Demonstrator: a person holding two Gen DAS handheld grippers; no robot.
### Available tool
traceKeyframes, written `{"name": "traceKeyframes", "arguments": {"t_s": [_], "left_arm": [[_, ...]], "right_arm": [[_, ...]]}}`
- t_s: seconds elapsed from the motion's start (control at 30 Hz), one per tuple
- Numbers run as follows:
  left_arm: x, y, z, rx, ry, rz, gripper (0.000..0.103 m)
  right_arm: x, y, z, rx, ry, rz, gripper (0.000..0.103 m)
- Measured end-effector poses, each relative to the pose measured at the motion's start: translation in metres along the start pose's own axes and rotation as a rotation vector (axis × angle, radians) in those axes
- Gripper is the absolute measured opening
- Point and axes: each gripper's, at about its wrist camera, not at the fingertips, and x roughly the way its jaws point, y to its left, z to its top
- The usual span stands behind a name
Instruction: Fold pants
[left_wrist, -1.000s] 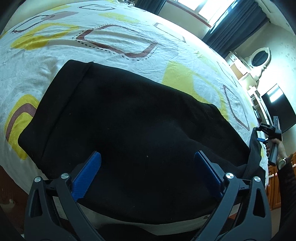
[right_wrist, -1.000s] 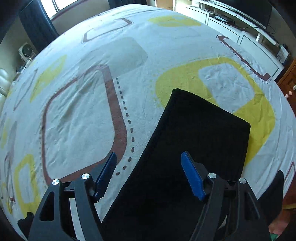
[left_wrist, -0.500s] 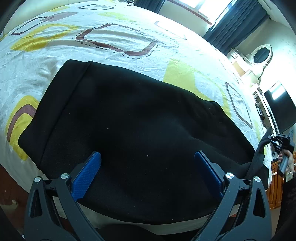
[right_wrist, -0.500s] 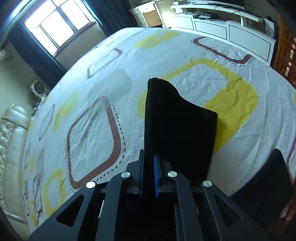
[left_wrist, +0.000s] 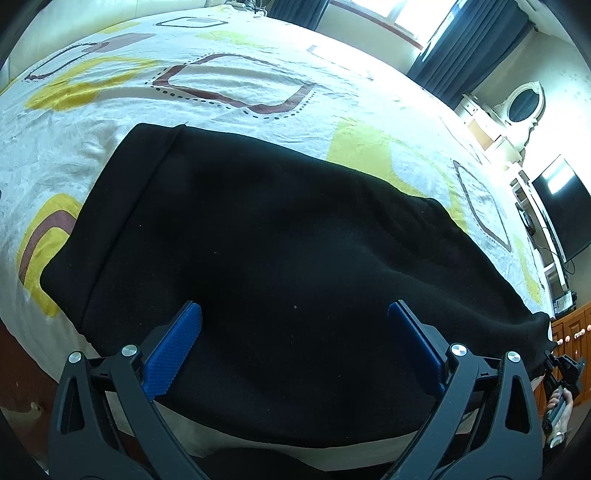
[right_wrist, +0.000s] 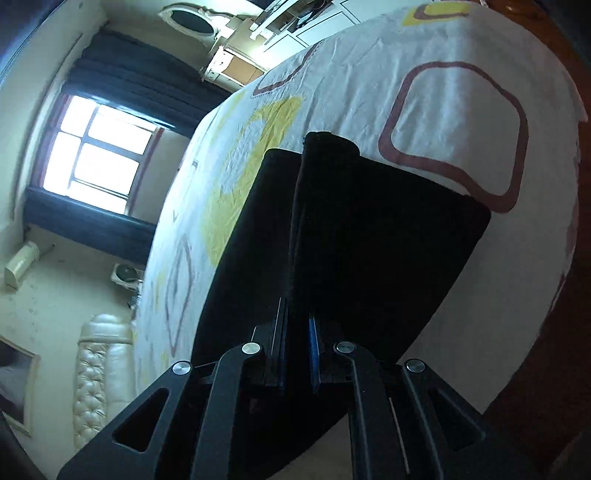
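Black pants lie spread across a bed with a white, yellow and maroon patterned sheet. My left gripper is open, its blue pads hovering over the near edge of the pants, holding nothing. My right gripper is shut on a fold of the pants at the leg end and lifts it off the bed. In the left wrist view the right gripper shows at the far right edge, pulling the leg end taut.
The bed's near edge drops to a dark floor. A window with dark curtains, a TV, wooden drawers and a cream tufted headboard surround the bed.
My right gripper closed on the pants' leg end, then lifted and swung it outward, tilting its view. The pants stretched toward the right. My left gripper stayed open and nearly still.
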Motion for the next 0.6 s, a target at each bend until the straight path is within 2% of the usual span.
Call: {"name": "traceKeyframes", "arguments": {"t_s": [0.03,0.07,0.13,0.2,0.3,0.4,0.43,0.5,0.6], "left_arm": [[0.000,0.000,-0.001,0.003,-0.002,0.003,0.100],[0.000,0.000,-0.001,0.003,-0.004,0.004,0.100],[-0.001,-0.001,-0.002,0.004,-0.007,0.004,0.100],[-0.002,0.000,-0.002,0.001,-0.006,0.000,0.100],[-0.005,0.004,-0.002,-0.021,-0.005,-0.025,0.100],[-0.008,0.009,-0.001,-0.060,-0.006,-0.056,0.100],[-0.008,0.010,-0.001,-0.072,-0.007,-0.064,0.100],[-0.008,0.012,0.000,-0.089,-0.005,-0.074,0.100],[-0.010,0.011,0.001,-0.084,0.001,-0.080,0.100]], "right_arm": [[0.003,-0.002,0.003,0.014,-0.005,0.003,0.013],[0.005,-0.004,0.006,0.021,-0.014,0.001,0.020],[0.007,-0.006,0.009,0.033,-0.032,0.007,0.020],[0.001,-0.006,0.011,0.039,-0.049,0.005,0.009],[-0.017,0.000,0.007,-0.005,-0.074,-0.010,0.008],[-0.027,-0.010,-0.001,0.003,-0.074,-0.023,0.007],[-0.026,-0.015,-0.002,0.010,-0.070,-0.032,0.007],[-0.023,-0.034,0.000,0.066,-0.054,0.005,0.007],[-0.026,-0.051,0.005,0.113,-0.081,0.007,0.007]]}}
